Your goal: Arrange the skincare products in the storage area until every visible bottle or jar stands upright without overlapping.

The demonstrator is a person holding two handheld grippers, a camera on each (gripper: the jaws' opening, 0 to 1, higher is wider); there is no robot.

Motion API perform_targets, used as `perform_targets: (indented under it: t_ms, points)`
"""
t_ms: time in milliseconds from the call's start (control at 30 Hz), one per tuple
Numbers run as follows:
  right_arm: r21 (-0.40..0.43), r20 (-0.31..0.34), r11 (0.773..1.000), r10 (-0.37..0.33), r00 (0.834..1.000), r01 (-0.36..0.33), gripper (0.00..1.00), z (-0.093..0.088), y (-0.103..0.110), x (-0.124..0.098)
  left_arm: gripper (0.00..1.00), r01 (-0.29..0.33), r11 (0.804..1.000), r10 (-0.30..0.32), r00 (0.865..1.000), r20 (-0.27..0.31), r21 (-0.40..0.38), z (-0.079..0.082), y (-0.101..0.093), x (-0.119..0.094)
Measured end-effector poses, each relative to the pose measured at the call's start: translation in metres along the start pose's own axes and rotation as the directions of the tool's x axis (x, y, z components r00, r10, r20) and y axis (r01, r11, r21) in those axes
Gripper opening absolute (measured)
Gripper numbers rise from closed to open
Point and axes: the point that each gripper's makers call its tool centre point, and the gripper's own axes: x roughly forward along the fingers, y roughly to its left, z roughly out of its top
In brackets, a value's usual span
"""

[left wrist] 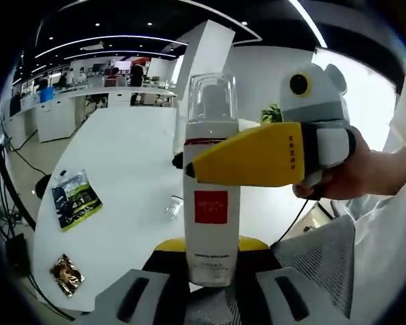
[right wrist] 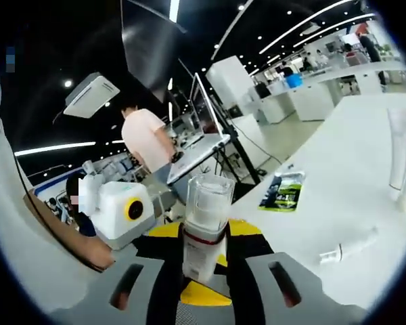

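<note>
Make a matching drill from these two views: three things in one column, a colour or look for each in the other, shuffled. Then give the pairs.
Things:
1. pump bottle
2. flat packet
3. crumpled wrapper

Looks:
A. shiny gold
B. white with a red square label
C. dark with green print

Pairs: 1-B, 2-C, 3-A

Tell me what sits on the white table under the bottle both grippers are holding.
Nothing directly under the pump bottle. On the table, the green packet, gold packet and small tube lie off to the side.
</note>
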Motion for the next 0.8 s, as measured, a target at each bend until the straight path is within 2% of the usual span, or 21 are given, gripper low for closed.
perform_targets:
  t_ms: [33, 100, 133, 200, 267, 367, 400, 433, 567, 633, 700, 733, 800]
  points:
    - [-0.020, -0.014, 0.999, 0.027, 1.000, -0.027, 0.21, -0.001, 0.004, -0.001, 0.24, 0.034, 0.999, -0.034, 0.999, -0.006, -0.019, -0.001, -0.006, 0.000]
    - [-0.064, -0.026, 0.994, 0.082, 0.996, -0.084, 0.21, 0.000, 0.013, -0.002, 0.25, 0.072, 0.997, -0.072, 0.997, 0.011, 0.013, 0.002, -0.012, -0.002]
    - [-0.083, -0.049, 0.988, 0.123, 0.991, -0.127, 0.21, -0.001, 0.019, -0.004, 0.25, 0.113, 0.993, -0.113, 0.994, 0.011, 0.026, 0.002, -0.019, -0.004]
    - [-0.117, -0.074, 0.975, 0.180, 0.981, -0.188, 0.21, -0.002, 0.028, -0.007, 0.26, 0.148, 0.989, -0.148, 0.989, 0.021, 0.025, 0.003, -0.025, -0.006]
    - [-0.135, -0.095, 0.965, 0.215, 0.972, -0.226, 0.21, -0.002, 0.034, -0.010, 0.28, 0.208, 0.978, -0.209, 0.978, 0.027, 0.020, 0.004, -0.035, -0.010]
    - [-0.136, -0.118, 0.949, 0.271, 0.955, -0.286, 0.20, -0.004, 0.042, -0.013, 0.28, 0.282, 0.959, -0.282, 0.957, 0.066, 0.012, 0.011, -0.045, -0.015]
    - [-0.133, -0.123, 0.944, 0.285, 0.950, -0.301, 0.20, -0.004, 0.045, -0.013, 0.28, 0.283, 0.959, -0.282, 0.957, 0.068, 0.008, 0.011, -0.045, -0.016]
    - [-0.128, -0.127, 0.938, 0.306, 0.943, -0.322, 0.20, -0.004, 0.048, -0.014, 0.28, 0.311, 0.950, -0.311, 0.948, 0.073, 0.013, 0.013, -0.049, -0.019]
    - [-0.115, -0.121, 0.925, 0.348, 0.930, -0.361, 0.21, -0.002, 0.053, -0.015, 0.29, 0.354, 0.935, -0.352, 0.931, 0.097, 0.002, 0.017, -0.054, -0.024]
    - [-0.124, -0.118, 0.929, 0.336, 0.934, -0.350, 0.21, -0.001, 0.051, -0.013, 0.28, 0.330, 0.944, -0.327, 0.939, 0.104, -0.006, 0.018, -0.050, -0.023]
    - [-0.121, -0.112, 0.932, 0.329, 0.937, -0.342, 0.21, -0.001, 0.051, -0.011, 0.28, 0.338, 0.941, -0.334, 0.938, 0.097, -0.026, 0.017, -0.051, -0.024]
    - [-0.125, -0.106, 0.938, 0.312, 0.944, -0.324, 0.22, -0.001, 0.048, -0.010, 0.28, 0.308, 0.951, -0.303, 0.947, 0.107, -0.038, 0.018, -0.047, -0.022]
    - [-0.123, -0.087, 0.953, 0.268, 0.959, -0.277, 0.22, 0.000, 0.040, -0.008, 0.27, 0.275, 0.960, -0.268, 0.957, 0.108, -0.048, 0.019, -0.040, -0.021]
